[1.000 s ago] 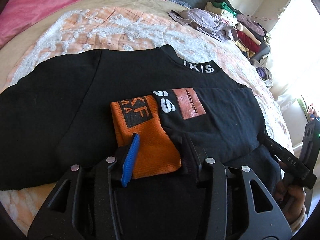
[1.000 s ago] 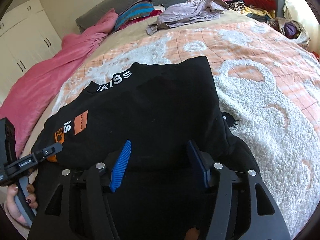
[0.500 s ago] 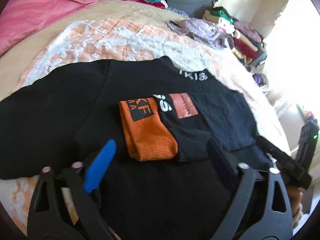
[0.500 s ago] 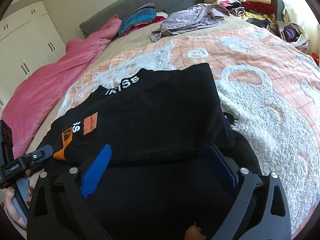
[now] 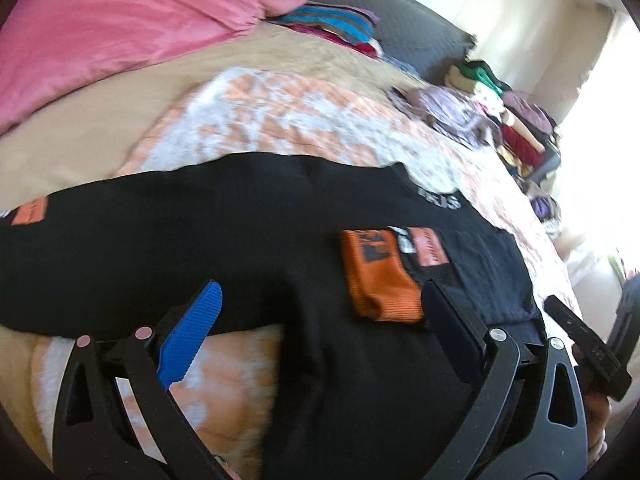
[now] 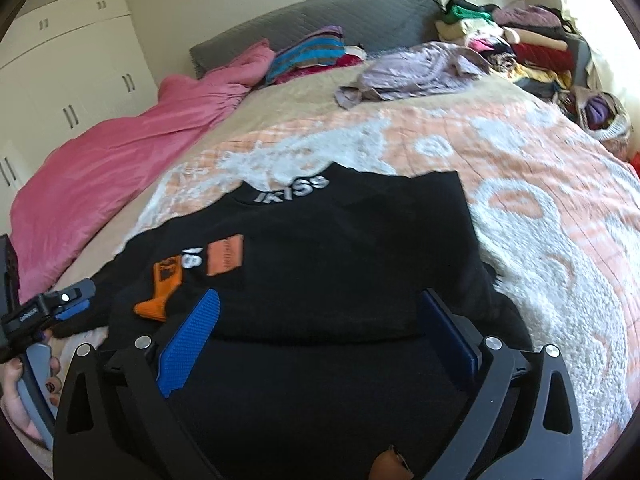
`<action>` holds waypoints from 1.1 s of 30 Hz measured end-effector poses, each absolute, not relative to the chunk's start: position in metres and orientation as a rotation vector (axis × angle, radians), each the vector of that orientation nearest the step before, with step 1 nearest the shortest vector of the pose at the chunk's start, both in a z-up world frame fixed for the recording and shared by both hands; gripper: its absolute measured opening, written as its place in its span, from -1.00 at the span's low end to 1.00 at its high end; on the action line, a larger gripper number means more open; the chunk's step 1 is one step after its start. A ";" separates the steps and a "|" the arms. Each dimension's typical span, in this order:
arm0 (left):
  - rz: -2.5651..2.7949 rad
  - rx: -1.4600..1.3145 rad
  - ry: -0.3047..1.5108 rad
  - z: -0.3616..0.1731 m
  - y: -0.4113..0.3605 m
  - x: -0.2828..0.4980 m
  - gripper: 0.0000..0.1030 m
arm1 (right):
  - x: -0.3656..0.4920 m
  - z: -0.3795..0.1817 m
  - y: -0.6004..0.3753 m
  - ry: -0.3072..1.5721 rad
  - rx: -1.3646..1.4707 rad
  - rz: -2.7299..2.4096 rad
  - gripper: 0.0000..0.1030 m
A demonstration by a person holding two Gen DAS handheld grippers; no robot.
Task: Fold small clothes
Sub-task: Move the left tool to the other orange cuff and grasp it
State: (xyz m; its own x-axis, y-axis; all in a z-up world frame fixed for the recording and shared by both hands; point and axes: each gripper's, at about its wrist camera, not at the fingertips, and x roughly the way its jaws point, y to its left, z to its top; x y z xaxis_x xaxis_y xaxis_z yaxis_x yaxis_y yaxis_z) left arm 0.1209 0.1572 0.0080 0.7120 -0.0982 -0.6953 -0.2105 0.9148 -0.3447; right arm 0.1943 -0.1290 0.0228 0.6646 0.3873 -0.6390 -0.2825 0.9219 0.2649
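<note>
Black sweater (image 6: 340,264) lies spread on the bed (image 6: 540,208), one orange-cuffed sleeve (image 5: 380,284) folded across its front. Both the left tongs (image 5: 320,308) and right tongs (image 6: 320,312) gape wide above it, gripping nothing.

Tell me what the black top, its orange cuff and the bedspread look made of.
Black top: matte knit, probably cotton jersey; limp folds.
Orange cuff: ribbed knit; fine lines show.
Bedspread: tufted, chenille-like; fuzzy white pile on peach ground.

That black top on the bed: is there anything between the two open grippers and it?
Nothing visible. Both the left gripper and the right gripper hang open directly over the black top; only its own folded orange cuff lies on it.
</note>
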 end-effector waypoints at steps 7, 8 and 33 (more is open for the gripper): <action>0.167 -0.418 0.724 0.017 0.188 0.097 0.81 | 0.189 0.037 -0.091 0.741 0.113 0.458 0.91; 0.184 -0.412 0.715 0.019 0.192 0.093 0.81 | 0.188 0.038 -0.086 0.739 0.104 0.467 0.91; 0.529 -0.452 0.616 0.036 0.294 0.013 0.81 | 0.149 0.063 0.102 0.710 -0.132 0.855 0.91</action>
